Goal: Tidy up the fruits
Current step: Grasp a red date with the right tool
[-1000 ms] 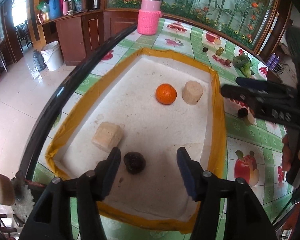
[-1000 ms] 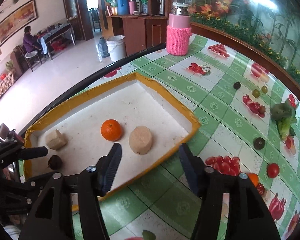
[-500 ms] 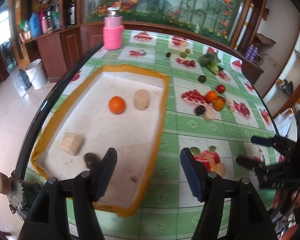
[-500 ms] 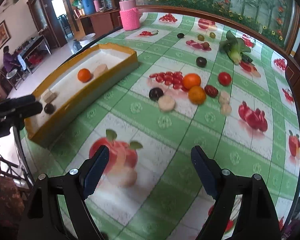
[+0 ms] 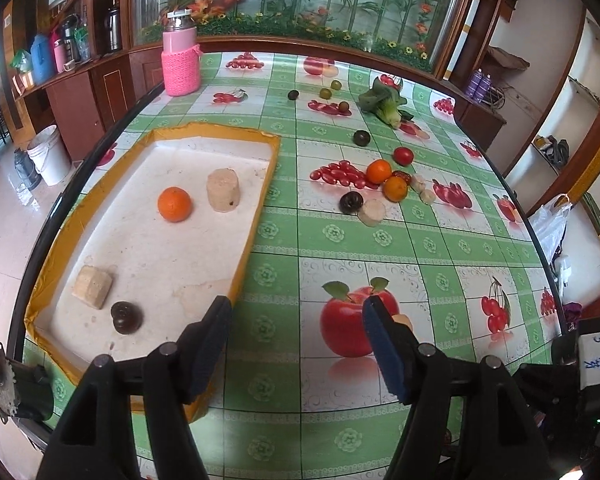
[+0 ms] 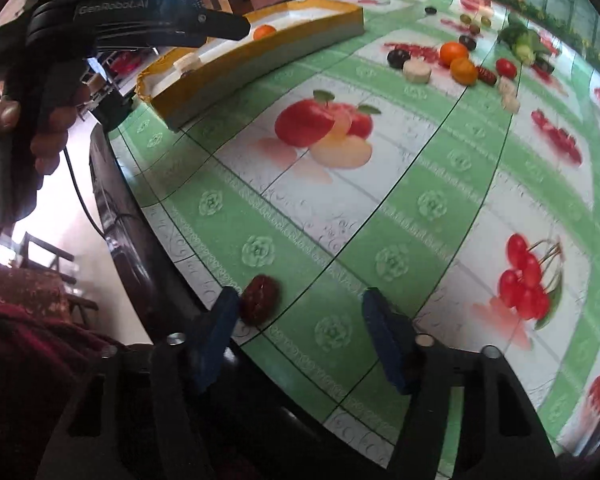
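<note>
A yellow-rimmed white tray (image 5: 260,196) lies on the left of the table. It holds an orange (image 5: 174,204), a pale cylinder piece (image 5: 223,191), a pale block (image 5: 92,292) and a dark fruit (image 5: 127,317). More fruits lie loose mid-table: two oranges (image 5: 379,171), a tomato (image 5: 403,155), dark plums (image 5: 351,202). My left gripper (image 5: 296,344) is open and empty above the tray's near right corner. My right gripper (image 6: 296,332) is open, low over the table's near edge, with a dark red date (image 6: 260,299) just by its left finger.
A pink knit-covered jar (image 5: 180,62) stands at the far left of the table. Leafy greens (image 5: 384,102) and small olives lie at the back. The fruit-print tablecloth (image 5: 420,248) has flat printed apples and cherries. The table's dark edge (image 6: 140,240) is near my right gripper.
Both grippers pulled back from the tray toward the table's near edge. The right gripper dropped low, and the date now sits beside its left finger.
</note>
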`<action>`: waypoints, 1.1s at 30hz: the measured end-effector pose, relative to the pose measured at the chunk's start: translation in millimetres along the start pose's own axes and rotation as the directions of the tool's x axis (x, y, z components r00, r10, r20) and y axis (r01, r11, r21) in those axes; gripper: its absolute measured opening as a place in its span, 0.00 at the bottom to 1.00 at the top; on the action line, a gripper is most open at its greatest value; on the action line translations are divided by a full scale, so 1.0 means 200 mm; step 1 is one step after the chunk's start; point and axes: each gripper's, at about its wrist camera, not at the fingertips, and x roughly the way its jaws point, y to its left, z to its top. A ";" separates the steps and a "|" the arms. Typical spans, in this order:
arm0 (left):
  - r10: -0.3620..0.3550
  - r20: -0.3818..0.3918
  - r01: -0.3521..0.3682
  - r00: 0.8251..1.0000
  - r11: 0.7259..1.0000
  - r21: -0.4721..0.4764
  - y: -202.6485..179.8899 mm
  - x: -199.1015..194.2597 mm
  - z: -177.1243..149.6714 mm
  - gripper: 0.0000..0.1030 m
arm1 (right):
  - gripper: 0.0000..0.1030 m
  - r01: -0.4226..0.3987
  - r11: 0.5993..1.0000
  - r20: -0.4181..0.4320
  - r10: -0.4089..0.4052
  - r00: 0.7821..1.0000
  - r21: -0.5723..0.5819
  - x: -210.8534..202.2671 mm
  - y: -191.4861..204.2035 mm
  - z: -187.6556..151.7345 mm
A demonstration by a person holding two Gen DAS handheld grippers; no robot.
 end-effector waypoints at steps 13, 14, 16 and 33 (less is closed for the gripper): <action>-0.031 -0.009 0.032 0.999 0.999 0.017 -0.05 -0.01 0.00 0.68 | 0.18 -0.002 0.996 -0.003 0.002 1.000 -0.090 0.05 0.10 0.02; -0.037 -0.008 0.037 0.999 0.999 0.022 -0.06 -0.01 0.00 0.68 | 0.18 0.009 0.996 0.000 -0.009 1.000 -0.086 0.04 0.10 0.02; -0.051 -0.008 0.051 0.999 0.998 0.039 -0.09 0.00 0.02 0.69 | 0.18 0.028 0.997 0.006 -0.028 1.000 -0.072 0.02 0.06 0.02; -0.064 -0.089 0.070 0.994 0.995 0.068 -0.35 0.58 0.32 0.71 | 0.18 0.101 0.949 0.167 -0.156 0.973 0.298 -0.22 -0.53 0.01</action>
